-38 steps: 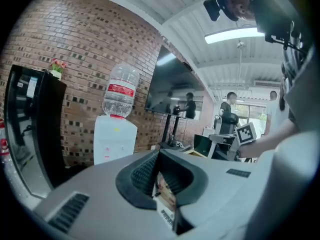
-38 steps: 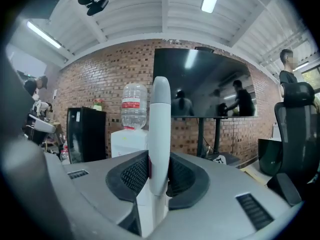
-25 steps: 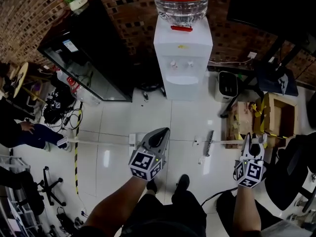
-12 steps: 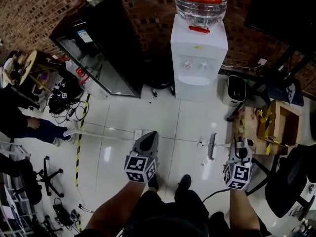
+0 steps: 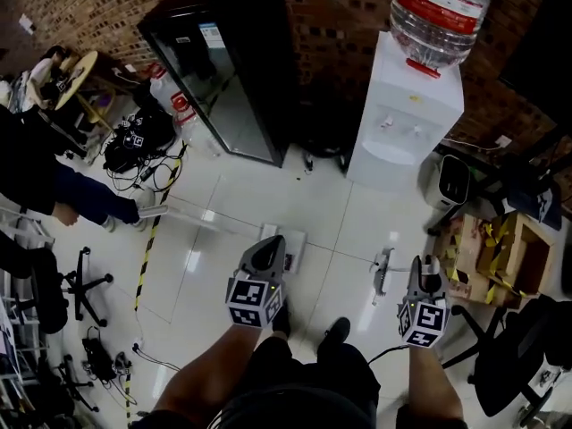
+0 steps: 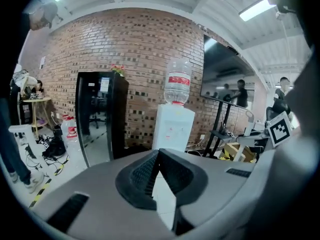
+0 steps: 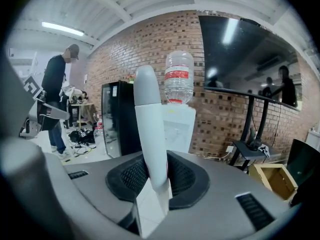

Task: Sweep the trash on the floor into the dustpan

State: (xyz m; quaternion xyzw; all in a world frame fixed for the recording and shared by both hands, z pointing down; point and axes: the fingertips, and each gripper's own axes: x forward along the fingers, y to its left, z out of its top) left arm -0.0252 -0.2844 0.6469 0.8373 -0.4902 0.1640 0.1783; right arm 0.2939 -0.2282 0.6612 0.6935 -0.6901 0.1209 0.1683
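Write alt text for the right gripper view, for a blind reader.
The right gripper is shut on a white broom handle. Behind stand a water dispenser, a black glass-door cabinet and a brick wall; a person stands at left.

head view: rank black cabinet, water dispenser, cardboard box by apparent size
1. black cabinet
2. water dispenser, bottle included; somewhat smaller
3. cardboard box, clearly smallest
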